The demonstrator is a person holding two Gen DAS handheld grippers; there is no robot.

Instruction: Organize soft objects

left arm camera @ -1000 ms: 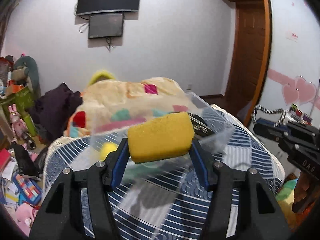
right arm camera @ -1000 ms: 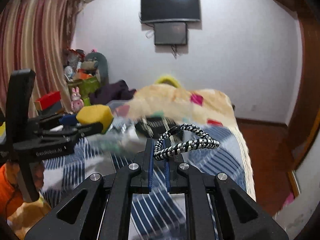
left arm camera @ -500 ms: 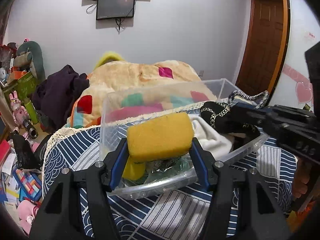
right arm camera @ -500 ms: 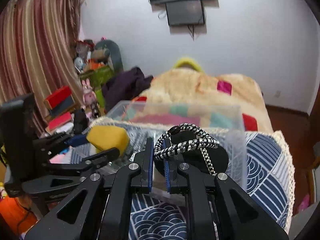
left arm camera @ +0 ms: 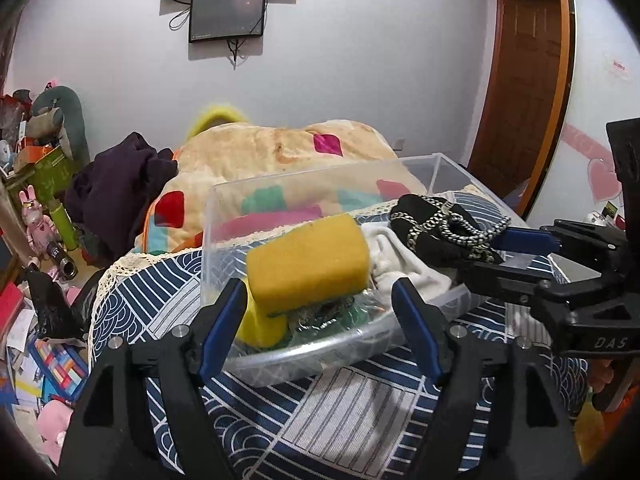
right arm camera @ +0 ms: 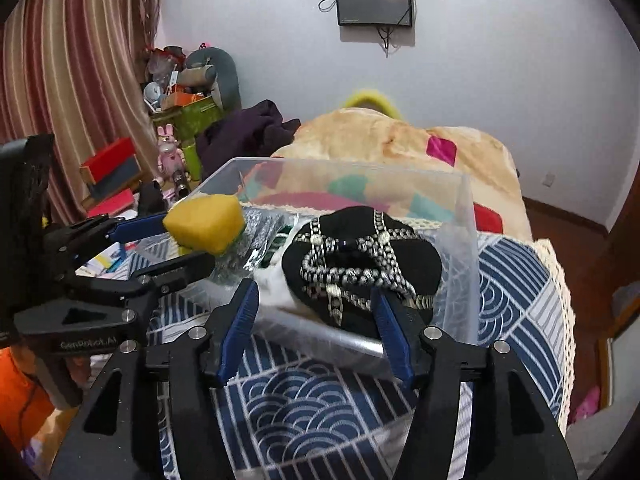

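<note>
A clear plastic bin (left arm camera: 224, 240) (right arm camera: 464, 216) stands on the patterned bed. My left gripper (left arm camera: 316, 308) (right arm camera: 176, 244) is open at the bin's near rim; a yellow sponge (left arm camera: 308, 258) (right arm camera: 204, 229) lies loose between and just past its fingers, on the bin's contents. My right gripper (right arm camera: 314, 300) (left arm camera: 520, 248) is open at the bin's right side. A black pouch with a black-and-white braided cord (right arm camera: 360, 260) (left arm camera: 440, 232) rests in the bin on a white cloth (left arm camera: 404, 264), clear of the fingers.
A blue-and-white patterned bedcover (left arm camera: 340, 412) (right arm camera: 320, 408) lies under the bin. A beige blanket with coloured patches (left arm camera: 288, 152) is heaped behind it. Dark clothes (left arm camera: 116, 184) and cluttered toys and boxes (left arm camera: 36, 208) lie left. A wooden door (left arm camera: 520, 80) stands right.
Both grippers have opened. The sponge has dropped from the left fingers and the cord pouch from the right fingers into the bin. Both grippers came closer to the bin.
</note>
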